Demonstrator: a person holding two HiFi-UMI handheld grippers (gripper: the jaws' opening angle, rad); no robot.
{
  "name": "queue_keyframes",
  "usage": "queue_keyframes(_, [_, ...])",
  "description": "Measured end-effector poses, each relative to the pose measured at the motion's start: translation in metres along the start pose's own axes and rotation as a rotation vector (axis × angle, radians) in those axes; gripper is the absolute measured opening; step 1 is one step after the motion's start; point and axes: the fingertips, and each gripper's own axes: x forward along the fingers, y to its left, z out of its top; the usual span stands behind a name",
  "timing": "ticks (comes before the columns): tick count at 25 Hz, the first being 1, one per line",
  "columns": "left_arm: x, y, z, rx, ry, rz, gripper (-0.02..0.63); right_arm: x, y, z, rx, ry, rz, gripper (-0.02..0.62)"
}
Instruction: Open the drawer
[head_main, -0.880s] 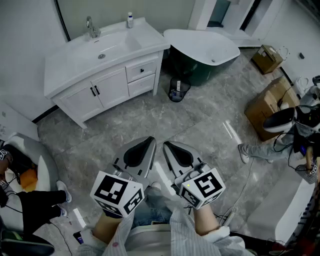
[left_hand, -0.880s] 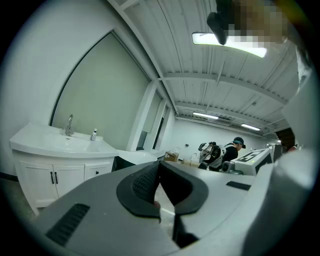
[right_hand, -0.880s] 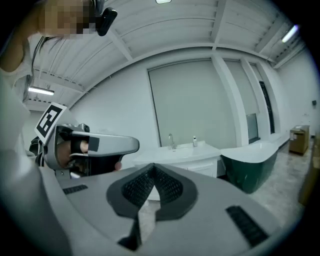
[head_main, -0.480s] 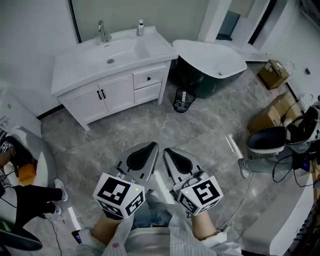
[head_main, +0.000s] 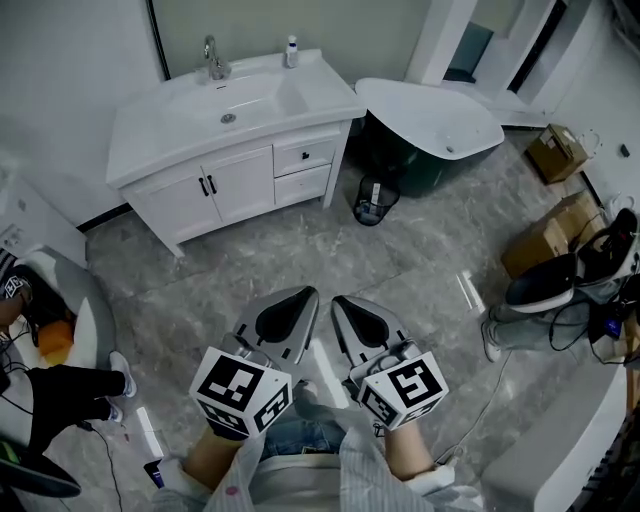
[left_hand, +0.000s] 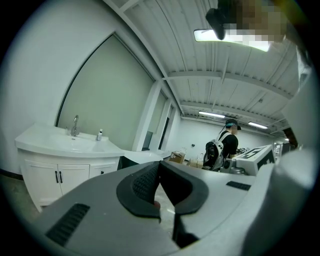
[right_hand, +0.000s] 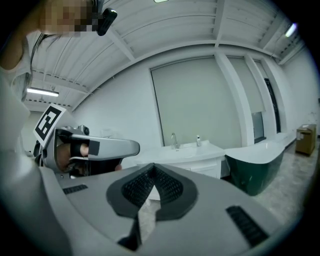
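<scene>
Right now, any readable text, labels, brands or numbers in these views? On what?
No text can be read anywhere.
Left marker cube and right marker cube: black-and-white square patterns only, no letters or digits.
Bottle on the vanity top: any label is too small to read.
Cardboard boxes: no legible print.

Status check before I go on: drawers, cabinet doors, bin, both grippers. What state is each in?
Upper drawer: closed.
Lower drawer: closed.
Cabinet doors: both closed.
Left gripper: jaws shut, nothing between them.
Right gripper: jaws shut, nothing between them.
Wastebasket: upright, on the floor beside the vanity.
</scene>
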Motion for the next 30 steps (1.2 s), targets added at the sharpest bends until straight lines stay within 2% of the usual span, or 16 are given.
queue_keyframes(7, [0.036,0.048,0.01,-0.002,0.0,-0.003,0.017,0.051,-0.029,-0.004,0.025,0.019,-0.019,0.01])
queue_keyframes(18, [0.114,0.149,0.061,0.007,0.007,-0.055,0.017,0.161,-0.086,0.031,0.035,0.02,-0.088,0.011])
queue_keyframes(26, [0.133,0.192,0.077,0.025,0.026,-0.1,0.017,0.202,-0.105,0.039,0.053,0.012,-0.172,0.011])
queue_keyframes(30, [0.139,0.211,0.077,0.022,0.042,-0.1,0.017,0.218,-0.112,0.038,0.066,0.024,-0.186,0.011])
